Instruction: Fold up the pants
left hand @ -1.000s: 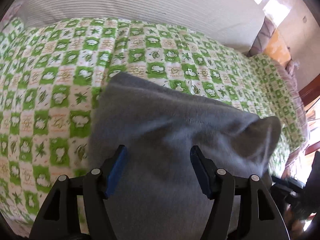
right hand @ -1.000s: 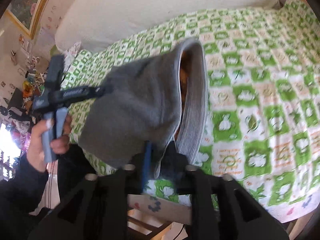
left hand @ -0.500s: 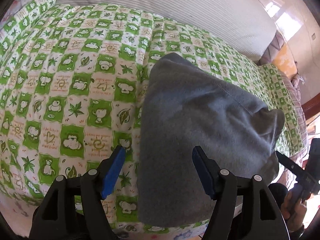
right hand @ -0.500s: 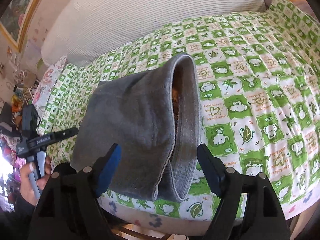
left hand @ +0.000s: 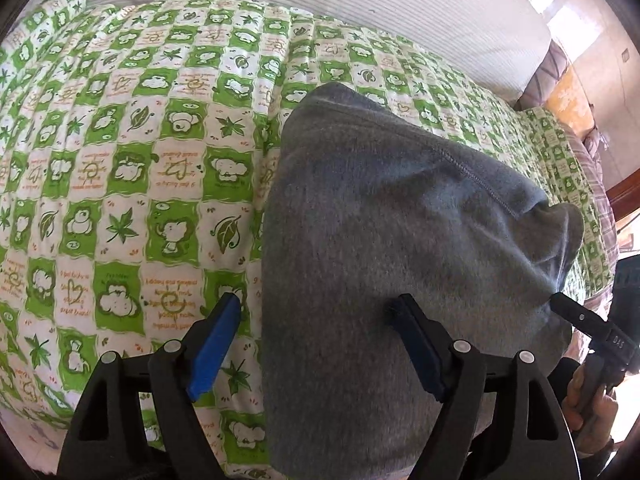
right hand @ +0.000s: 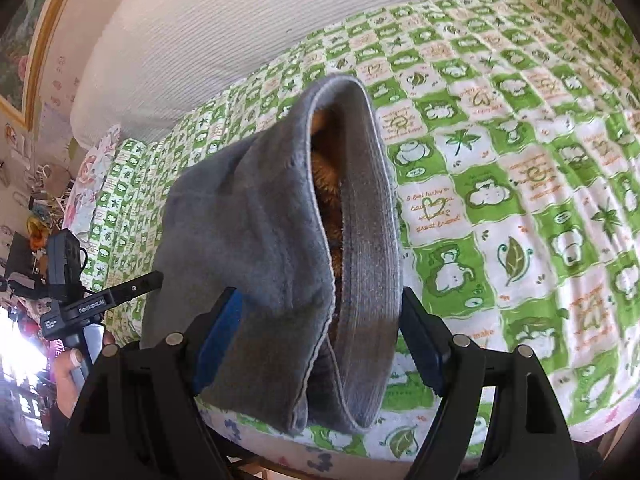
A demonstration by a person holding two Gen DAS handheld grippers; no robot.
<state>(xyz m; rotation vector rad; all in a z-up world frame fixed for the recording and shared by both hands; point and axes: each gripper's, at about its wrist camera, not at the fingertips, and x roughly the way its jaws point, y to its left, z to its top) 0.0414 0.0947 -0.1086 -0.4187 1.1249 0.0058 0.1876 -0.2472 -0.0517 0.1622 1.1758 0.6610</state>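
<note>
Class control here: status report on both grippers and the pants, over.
Left gripper open, right gripper open. Grey pants folded on green checked bedspread, near edge overhanging. Nothing blocking.

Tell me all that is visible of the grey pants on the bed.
The grey pants look like soft fleece, with a brownish fuzzy lining showing inside the ribbed opening. A stitched seam crosses the outside. They lie bunched on the green checked bedsheet, hanging over its near edge. Both grippers are open, and neither holds the cloth.

One pair grey pants; two grippers, left and right; one bed; one white bolster.
</note>
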